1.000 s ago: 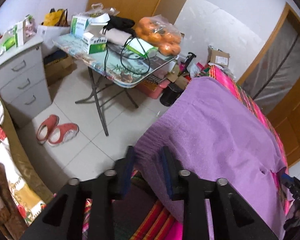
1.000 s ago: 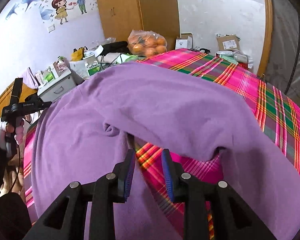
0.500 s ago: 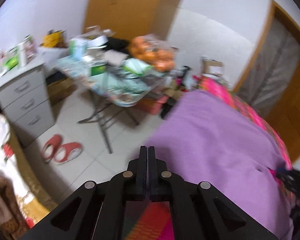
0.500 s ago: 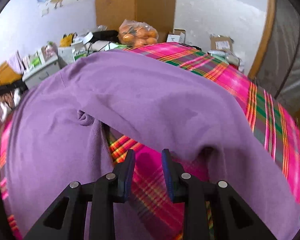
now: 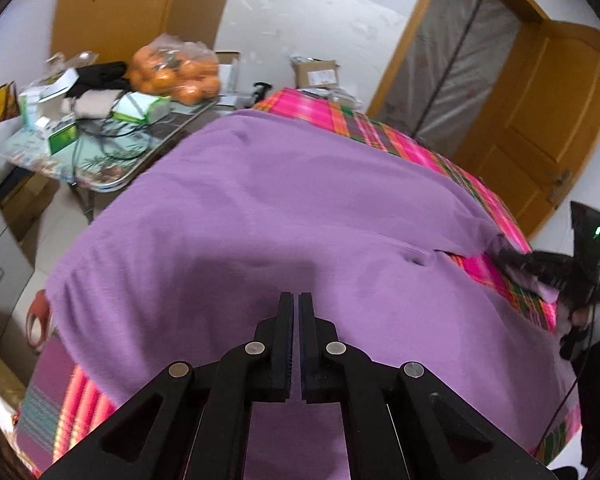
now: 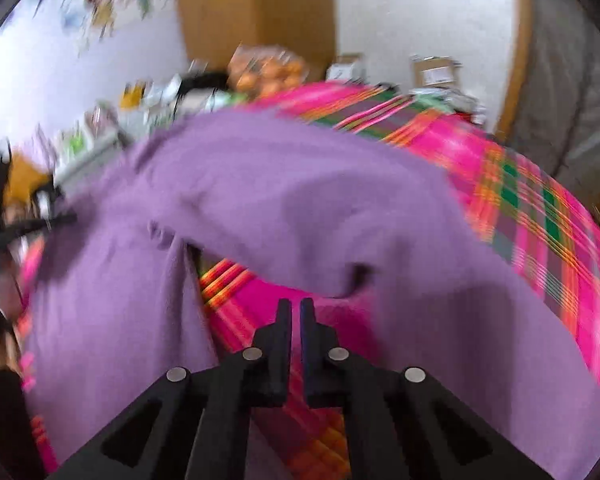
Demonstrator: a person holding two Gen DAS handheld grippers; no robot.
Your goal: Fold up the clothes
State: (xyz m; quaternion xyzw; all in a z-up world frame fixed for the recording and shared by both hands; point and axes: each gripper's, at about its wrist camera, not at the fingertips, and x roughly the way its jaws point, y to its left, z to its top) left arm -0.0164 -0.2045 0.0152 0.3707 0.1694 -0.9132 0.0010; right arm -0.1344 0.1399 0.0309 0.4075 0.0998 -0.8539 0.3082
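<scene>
A big bed fills most of both views. It has a bright pink checked cover with green and orange lines. A purple top lies spread out on the bed and covers most of it. One edge of the top hangs over the side of the bed, near the floor. In the right wrist view the purple top has a gap near the front where the pink cover shows through.

Beside the bed stands a small table piled with boxes and wires. A bag of oranges sits on it. A brown door is on the far side.

The left gripper points down at a slant over the purple top. Its two fingers are pressed together with nothing between them.

The right gripper also points down at a slant, over the gap where the pink cover shows. Its fingers are closing, only a thin slit is left, and nothing is between them. This view is blurry.

The right gripper also shows at the edge of the left wrist view, with a small green light on it.
</scene>
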